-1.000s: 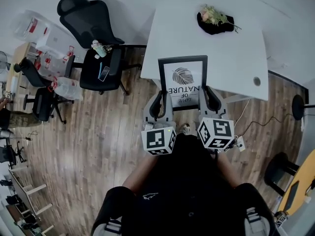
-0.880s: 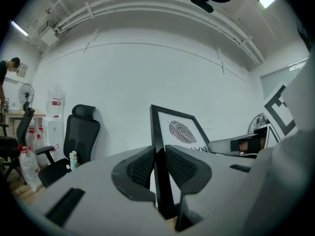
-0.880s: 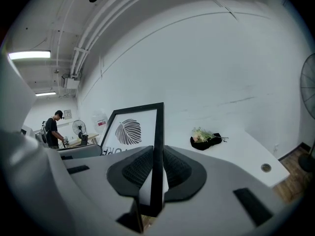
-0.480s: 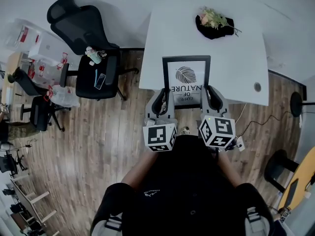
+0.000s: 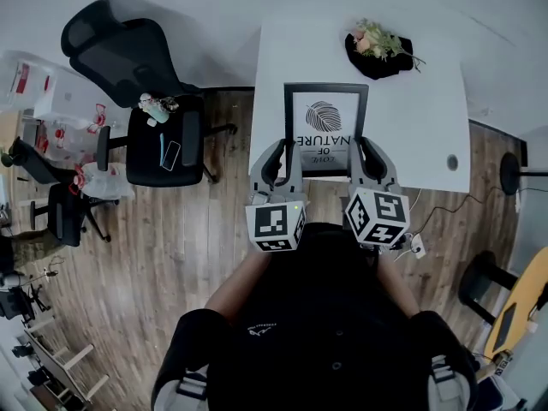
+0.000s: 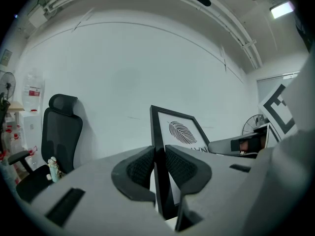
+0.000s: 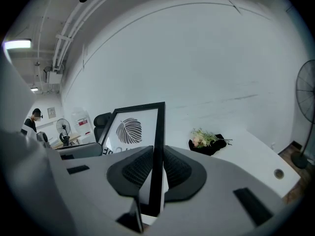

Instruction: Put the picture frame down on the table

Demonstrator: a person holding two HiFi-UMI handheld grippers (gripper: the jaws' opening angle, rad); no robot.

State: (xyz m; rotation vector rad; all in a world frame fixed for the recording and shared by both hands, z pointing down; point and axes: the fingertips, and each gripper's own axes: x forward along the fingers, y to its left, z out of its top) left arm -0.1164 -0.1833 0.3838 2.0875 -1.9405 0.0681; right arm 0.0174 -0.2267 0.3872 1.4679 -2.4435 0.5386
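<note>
A black picture frame (image 5: 325,118) with a leaf print and the word NATURE is held over the near part of the white table (image 5: 428,101). My left gripper (image 5: 286,155) is shut on its left edge and my right gripper (image 5: 360,154) is shut on its right edge. In the left gripper view the picture frame (image 6: 170,132) stands upright, its edge pinched between the dark pads (image 6: 140,168). In the right gripper view the picture frame (image 7: 140,127) rises from between the pads (image 7: 177,168) the same way. Whether its lower edge touches the table is hidden.
A black dish with flowers (image 5: 378,43) sits at the table's far side, flowers (image 7: 206,139) to the frame's right. A cable hole (image 5: 452,162) is at the table's right. Black office chairs (image 5: 158,101) stand left of the table on the wooden floor. A fan (image 7: 306,102) stands far right.
Both grippers have carried the frame forward, from over the table's near edge to further over the tabletop. Their hold on it is unchanged.
</note>
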